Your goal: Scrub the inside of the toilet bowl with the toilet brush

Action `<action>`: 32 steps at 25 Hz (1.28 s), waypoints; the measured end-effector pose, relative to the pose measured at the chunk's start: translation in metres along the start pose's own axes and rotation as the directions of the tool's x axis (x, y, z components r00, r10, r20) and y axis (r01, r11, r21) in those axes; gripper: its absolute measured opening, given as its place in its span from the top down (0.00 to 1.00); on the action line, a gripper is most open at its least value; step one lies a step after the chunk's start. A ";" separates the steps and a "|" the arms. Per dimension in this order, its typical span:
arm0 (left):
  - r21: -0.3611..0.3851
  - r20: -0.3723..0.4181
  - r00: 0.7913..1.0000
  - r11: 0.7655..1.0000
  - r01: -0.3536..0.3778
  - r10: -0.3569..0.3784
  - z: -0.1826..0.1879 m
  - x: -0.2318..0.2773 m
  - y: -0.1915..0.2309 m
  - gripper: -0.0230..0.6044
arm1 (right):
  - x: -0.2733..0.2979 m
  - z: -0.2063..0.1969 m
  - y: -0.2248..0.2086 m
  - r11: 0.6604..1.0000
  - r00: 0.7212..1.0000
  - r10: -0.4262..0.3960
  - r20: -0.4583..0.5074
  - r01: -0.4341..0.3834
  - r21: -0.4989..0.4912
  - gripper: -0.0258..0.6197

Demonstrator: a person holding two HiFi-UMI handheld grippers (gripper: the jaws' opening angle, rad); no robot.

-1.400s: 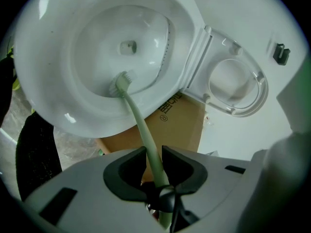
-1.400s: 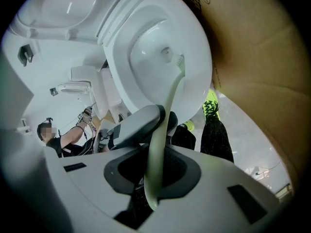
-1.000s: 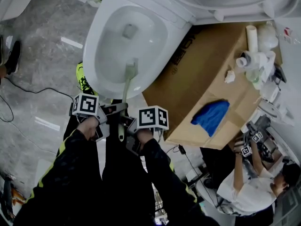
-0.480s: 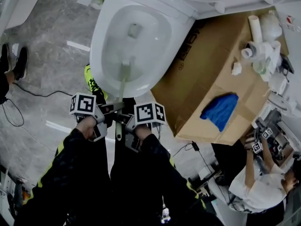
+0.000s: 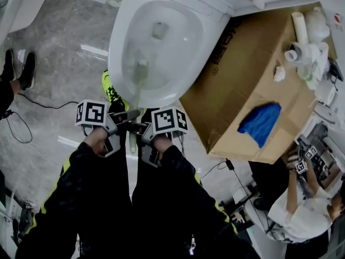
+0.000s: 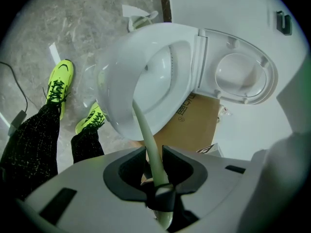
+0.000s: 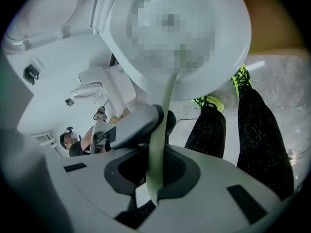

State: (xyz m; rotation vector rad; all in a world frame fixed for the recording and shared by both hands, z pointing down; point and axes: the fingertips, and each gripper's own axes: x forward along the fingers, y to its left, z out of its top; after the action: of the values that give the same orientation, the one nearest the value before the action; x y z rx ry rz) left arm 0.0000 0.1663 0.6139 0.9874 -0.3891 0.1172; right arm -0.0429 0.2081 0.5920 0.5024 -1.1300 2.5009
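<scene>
L gripper [image 5: 128, 122] [image 6: 155, 165]: in your L hand, jaws clamped on the toilet brush [image 5: 138, 88] [image 6: 145, 127] handle, pale green shaft pinched between the dark pads.
Toilet brush: handle runs up from both grippers over the front rim of the toilet bowl [image 5: 119, 42] [image 6: 114, 81]. Brush head sits inside, against the bowl wall nr the front rim, short of the drain opening.
R gripper [image 5: 143, 134] [image 7: 153, 171]: in your R hand, just beside the L one, also closed on the same handle [image 7: 164, 113], gripping a bit nearer the handle's end. Marker cubes side by side.
Neon shoe [image 5: 110, 88] [image 6: 59, 79]: yours, on the marble floor [image 5: 54, 31], under the bowl's front-left rim.
Seat/lid [image 6: 240, 74]: hinged up at the bowl's back.
Cardboard box [image 5: 253, 58]: flat on the floor, tucked against the bowl's right side.
Blue cloth [image 5: 261, 122]: crumpled, nr the box's front-right edge.
White rolls + bottles [image 5: 306, 50]: clustered at the box's far right corner.
2nd person [image 5: 302, 206]: bottom right corner, white top, hands up at some equipment.
</scene>
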 end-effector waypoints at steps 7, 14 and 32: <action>0.008 0.060 0.998 1.000 -0.020 0.019 0.010 -0.010 0.003 0.81 | 0.010 0.003 0.004 0.999 0.999 0.000 -0.047 -0.002 -0.040 0.88; 0.019 0.146 0.989 1.000 0.004 -0.007 0.029 -0.017 0.002 0.80 | 0.017 0.014 0.011 0.994 0.995 -0.026 -0.098 0.016 -0.109 0.88; 0.096 0.306 0.947 0.993 0.073 -0.099 0.099 -0.016 -0.028 0.80 | 0.017 0.076 0.043 0.957 0.993 -0.083 -0.082 0.057 -0.285 0.87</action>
State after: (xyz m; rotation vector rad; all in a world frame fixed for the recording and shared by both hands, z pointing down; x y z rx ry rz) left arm -0.0336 0.0701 0.6336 1.1071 -0.6326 -0.1045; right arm -0.0637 0.1260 0.6193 0.3354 -1.3768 2.2278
